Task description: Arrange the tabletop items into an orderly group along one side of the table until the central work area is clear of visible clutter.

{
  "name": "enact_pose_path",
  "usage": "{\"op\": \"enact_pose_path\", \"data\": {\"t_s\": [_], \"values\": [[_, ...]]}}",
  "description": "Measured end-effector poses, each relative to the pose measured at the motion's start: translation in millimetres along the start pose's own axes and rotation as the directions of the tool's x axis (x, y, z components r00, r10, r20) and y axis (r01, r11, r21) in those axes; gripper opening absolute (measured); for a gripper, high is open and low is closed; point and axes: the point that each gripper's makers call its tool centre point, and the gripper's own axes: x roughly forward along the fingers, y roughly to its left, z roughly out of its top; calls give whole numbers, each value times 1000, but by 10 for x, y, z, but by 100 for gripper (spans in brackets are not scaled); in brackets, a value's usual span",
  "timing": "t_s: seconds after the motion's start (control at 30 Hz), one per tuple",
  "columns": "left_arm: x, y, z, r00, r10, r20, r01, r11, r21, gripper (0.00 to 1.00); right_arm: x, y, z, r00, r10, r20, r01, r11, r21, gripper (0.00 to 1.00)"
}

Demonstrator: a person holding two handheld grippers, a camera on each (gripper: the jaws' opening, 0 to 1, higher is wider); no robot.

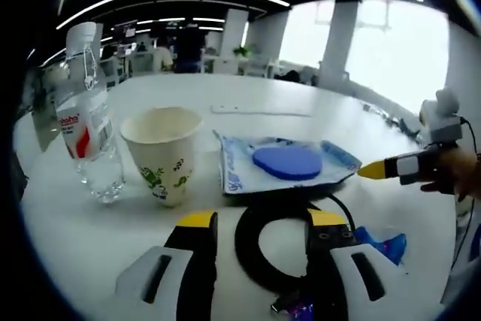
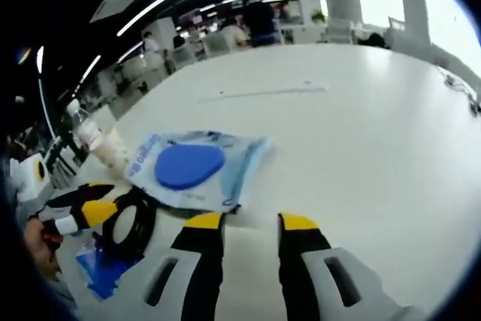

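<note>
A clear water bottle (image 1: 90, 133) with a red-and-white label and a paper cup (image 1: 164, 152) with green print stand at the left of the white table (image 1: 301, 107). A blue-and-white packet (image 1: 285, 163) showing a blue disc lies flat in the middle. A black cable coil (image 1: 278, 249) lies just ahead of my left gripper (image 1: 261, 219), whose jaws are open on either side of it. My right gripper (image 2: 251, 222) is open over bare table, with the packet (image 2: 192, 167) just beyond its left jaw. The right gripper (image 1: 383, 168) comes in from the right, near the packet's edge.
A blue wrapper (image 1: 383, 247) lies by the coil, on its right. The left gripper (image 2: 83, 212) shows beside the coil (image 2: 128, 223) and wrapper (image 2: 105, 264). The bottle (image 2: 86, 129) and cup (image 2: 113, 152) stand behind. A hand (image 1: 451, 171) holds the right gripper. Office desks and people are far behind.
</note>
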Motion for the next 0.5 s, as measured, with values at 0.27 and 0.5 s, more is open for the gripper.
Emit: {"op": "enact_pose_path", "data": {"t_s": [0.27,0.5], "values": [[-62,-30,7,1000,-22,-4,22,999,40,49,56,-85,31,1000,-15,-1,15,1000,22,24],[-124,19,-28,999,-15,-29,16,999,46,51,-91,-73,56,999,-31,13,30,998,53,30]]}}
